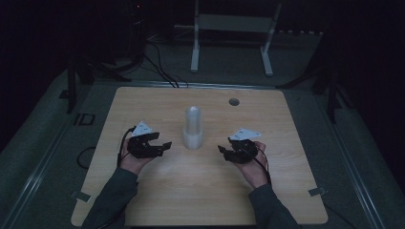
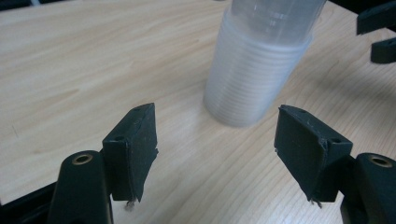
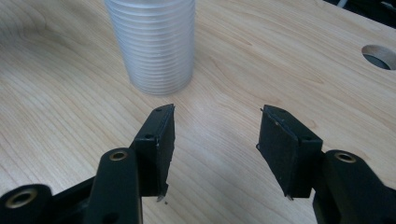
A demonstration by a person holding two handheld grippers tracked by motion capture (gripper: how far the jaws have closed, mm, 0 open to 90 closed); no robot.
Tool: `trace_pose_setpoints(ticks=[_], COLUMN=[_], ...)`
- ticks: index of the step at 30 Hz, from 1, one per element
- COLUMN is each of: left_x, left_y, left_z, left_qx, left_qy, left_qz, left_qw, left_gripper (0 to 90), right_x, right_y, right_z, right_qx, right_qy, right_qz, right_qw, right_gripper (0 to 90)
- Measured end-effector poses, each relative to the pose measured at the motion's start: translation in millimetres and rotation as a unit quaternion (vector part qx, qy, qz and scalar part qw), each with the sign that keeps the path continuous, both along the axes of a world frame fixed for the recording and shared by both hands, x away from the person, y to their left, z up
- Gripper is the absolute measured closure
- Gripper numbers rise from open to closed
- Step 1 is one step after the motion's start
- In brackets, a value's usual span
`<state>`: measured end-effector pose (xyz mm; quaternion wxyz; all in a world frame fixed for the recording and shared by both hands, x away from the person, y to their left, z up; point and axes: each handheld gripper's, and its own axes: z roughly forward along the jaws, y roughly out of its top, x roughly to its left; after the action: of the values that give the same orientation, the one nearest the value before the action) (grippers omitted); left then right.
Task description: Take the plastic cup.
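Cups (image 1: 193,129), clear plastic ones nested in a tall stack, stand upright near the middle of the wooden table (image 1: 143,200). Left gripper (image 1: 162,145) hovers just to the stack's left, jaws apart and empty. Right gripper (image 1: 223,151) hovers to the stack's right, jaws also apart with nothing between them. Both point toward the stack without touching it. A round hole (image 1: 234,101) sits in the table behind.
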<state>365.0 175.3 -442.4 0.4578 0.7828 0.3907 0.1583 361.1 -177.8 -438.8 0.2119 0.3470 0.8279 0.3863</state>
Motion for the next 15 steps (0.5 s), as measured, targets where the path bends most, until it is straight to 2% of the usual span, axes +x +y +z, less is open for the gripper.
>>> trace_pose_setpoints(ticks=[9, 15], left_x=[4.1, 5.8], left_y=[-9.5, -15.3], left_z=[17.4, 23.3], left_qx=[0.005, 0.010], left_qy=[-0.018, -0.021], left_qz=[-0.015, -0.023], left_qw=[0.9997, 0.9995], left_gripper=[29.9, 29.9], right_x=[5.8, 10.0], right_y=[9.7, 15.9], right_z=[2.0, 2.9], right_qx=[-0.005, -0.001], right_qy=[0.002, 0.003], right_qz=[-0.001, 0.000], right_qw=[1.0000, 1.0000], right_gripper=[47.2, 46.1])
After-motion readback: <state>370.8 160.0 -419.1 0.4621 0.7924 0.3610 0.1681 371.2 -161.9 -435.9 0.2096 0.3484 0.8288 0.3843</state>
